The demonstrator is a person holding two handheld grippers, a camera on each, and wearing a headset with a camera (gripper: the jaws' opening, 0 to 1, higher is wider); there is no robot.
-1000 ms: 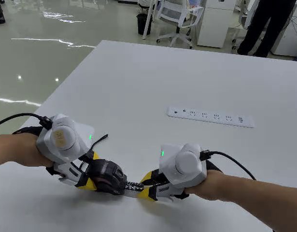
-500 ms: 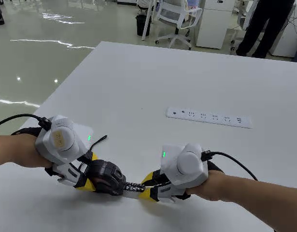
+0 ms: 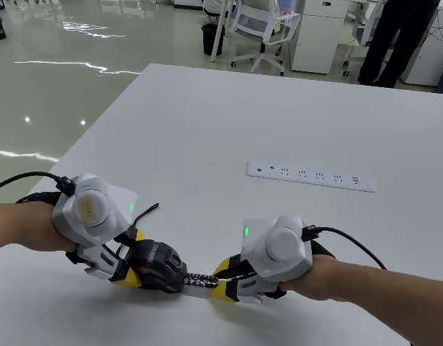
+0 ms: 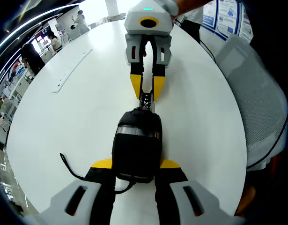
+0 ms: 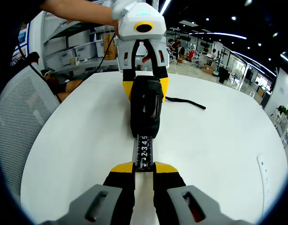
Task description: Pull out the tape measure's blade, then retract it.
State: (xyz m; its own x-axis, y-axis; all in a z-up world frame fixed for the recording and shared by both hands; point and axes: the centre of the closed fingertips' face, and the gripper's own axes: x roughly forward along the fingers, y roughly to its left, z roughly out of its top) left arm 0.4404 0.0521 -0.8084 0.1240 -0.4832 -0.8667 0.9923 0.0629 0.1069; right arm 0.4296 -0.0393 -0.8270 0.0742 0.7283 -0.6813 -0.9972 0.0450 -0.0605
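R side first: my right gripper (image 5: 144,167) is clenched on the blade (image 5: 144,151), yellow tips pinching it flat just behind the printed 2-3-4-5. That gives me the free end, and the pull runs straight back along the jaw axis. Only a short stretch of blade shows btw those tips and the case mouth, so I judge the pull-out barely begun and the retract not yet started. Dead ahead of the R jaws is the tape measure (image 5: 144,104), a black case with its mouth facing the jaws. L side: left gripper (image 4: 136,165) is grasping the case at its rear, one tip on each flank, with the body sticking fwd out of the jaws. It's the anchor, so the case shouldn't skate when R hauls. The two jaw sets face each other nose to nose, in line, which should keep the blade from kinking. Can't tell if the case rests on the table (image 3: 228,122) or hangs just off it. The strap (image 4: 69,166) trails slack from the case rear, beside the L jaws, clear of the pull line. A power strip (image 3: 311,175) lies well apart, beyond both jaw sets, no conflict. Risk imo: the R pinch slips on the slick blade, so keep the pull level.
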